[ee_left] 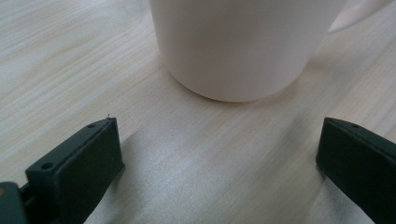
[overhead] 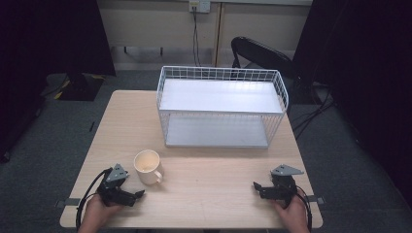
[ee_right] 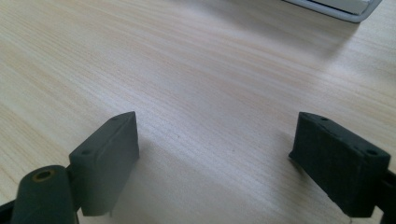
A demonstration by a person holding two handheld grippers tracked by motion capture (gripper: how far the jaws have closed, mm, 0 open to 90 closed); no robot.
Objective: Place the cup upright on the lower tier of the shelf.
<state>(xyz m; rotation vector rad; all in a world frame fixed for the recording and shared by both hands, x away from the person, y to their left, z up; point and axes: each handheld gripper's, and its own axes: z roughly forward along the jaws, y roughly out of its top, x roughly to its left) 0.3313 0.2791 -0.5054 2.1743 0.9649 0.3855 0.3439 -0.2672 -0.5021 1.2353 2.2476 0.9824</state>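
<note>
1. Nearest the camera: two hands at the near table edge, each around a black two-jaw gripper.
2. Largest thing: light wooden table [overhead: 204,194], square-cornered, on grey carpet.
3. Next in size: white wire rack [overhead: 221,107] with two flat shelves, on the far half of the table, slightly right of centre, open front facing the near side.
4. Behind the table, far right: dark folding chair [overhead: 260,51], partly hidden by the rack.
5. Cream mug [overhead: 147,166], upright on the near left of the table, handle toward the near right; well apart from the rack.
6. Left gripper [overhead: 138,194] at the near left corner, low over the table, aimed at the mug; jaws spread wide, nothing between them, mug just beyond the tips [ee_left: 243,46], not touching.
7. Right gripper [overhead: 256,187] at the near right, low over bare wood, pointing left; jaws spread wide, nothing between them; corner of the rack's base at the far edge of the right gripper view [ee_right: 345,9].
</note>
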